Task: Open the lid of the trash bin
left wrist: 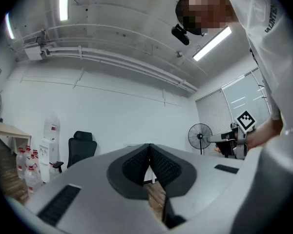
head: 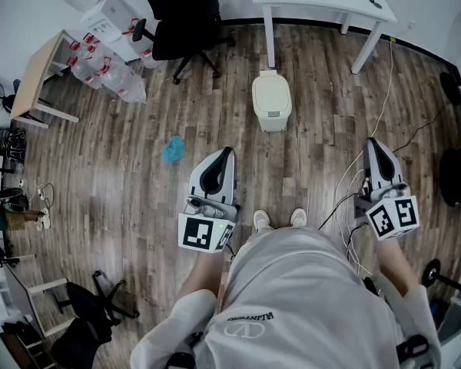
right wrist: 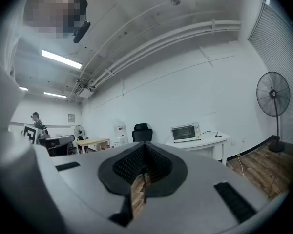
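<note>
A cream trash bin stands on the wooden floor by a leg of the white table, its lid down. My left gripper hangs shut and holds nothing, well short of the bin and to its left. My right gripper is also shut and bare, off to the bin's right. In the left gripper view the jaws meet with nothing between them, and likewise in the right gripper view. Both of those views face the far walls and ceiling, so the bin is out of sight there.
A black office chair stands behind the bin to the left, near several water bottles and a wooden desk. A blue scrap lies on the floor. Cables trail at right. My shoes are in front of the bin.
</note>
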Available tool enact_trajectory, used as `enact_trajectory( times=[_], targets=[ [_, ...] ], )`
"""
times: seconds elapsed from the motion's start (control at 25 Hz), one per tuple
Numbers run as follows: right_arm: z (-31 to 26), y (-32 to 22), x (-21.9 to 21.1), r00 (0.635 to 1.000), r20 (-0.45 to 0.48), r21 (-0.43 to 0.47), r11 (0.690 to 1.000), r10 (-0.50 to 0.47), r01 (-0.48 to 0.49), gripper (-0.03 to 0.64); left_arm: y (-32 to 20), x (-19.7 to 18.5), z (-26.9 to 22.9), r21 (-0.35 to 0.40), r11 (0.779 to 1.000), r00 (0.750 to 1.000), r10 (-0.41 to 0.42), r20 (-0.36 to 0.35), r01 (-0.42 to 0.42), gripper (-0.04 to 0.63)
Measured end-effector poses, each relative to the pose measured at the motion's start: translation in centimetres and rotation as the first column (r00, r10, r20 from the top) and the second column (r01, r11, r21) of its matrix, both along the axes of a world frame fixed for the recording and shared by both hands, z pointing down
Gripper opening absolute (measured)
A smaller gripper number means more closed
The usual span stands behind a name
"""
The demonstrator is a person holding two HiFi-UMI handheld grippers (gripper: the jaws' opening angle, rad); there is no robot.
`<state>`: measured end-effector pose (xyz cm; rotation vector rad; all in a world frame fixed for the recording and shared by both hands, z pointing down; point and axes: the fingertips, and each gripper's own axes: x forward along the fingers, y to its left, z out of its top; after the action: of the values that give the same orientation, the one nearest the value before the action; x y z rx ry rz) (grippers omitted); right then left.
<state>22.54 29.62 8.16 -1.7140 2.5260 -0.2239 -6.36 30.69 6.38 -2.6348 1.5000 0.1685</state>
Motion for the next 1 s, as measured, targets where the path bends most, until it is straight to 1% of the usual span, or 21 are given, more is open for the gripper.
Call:
enact_trajectory(
  times=[0.32, 0.56, 0.84, 1.0],
  targets=[
    [0.5, -0.2, -1.6, 1.0, -0.001, -0.011, 1.0, -0.002, 0.002, 0.015, -0.2, -1.2, 0.5, -0.006, 1.0, 1.0, 0.005, -0.01, -0.005, -0.002],
    [0.2, 0.1, -3.0, 1.0, 0.022, -0.008, 1.0, -0.018, 0.019, 0.017, -0.1, -2.0, 0.5, -0.006, 1.0, 1.0, 0.018, -0.021, -0.019, -0.002],
    [0.3, 0.2, -5.9, 1.0, 0.014, -0.007, 1.0, 0.016, -0.015, 0.017, 0.0, -4.9, 1.0, -0.008, 0.999, 0.999, 0.042, -0.035, -0.043, -0.002],
    [0.6, 0.0, -8.1, 1.0, 0.007, -0.004, 1.0, 0.016, -0.016, 0.017, -0.4, -6.6, 1.6, -0.013, 0.998, 0.998, 0.062, -0.031, -0.063, -0.002]
  ],
)
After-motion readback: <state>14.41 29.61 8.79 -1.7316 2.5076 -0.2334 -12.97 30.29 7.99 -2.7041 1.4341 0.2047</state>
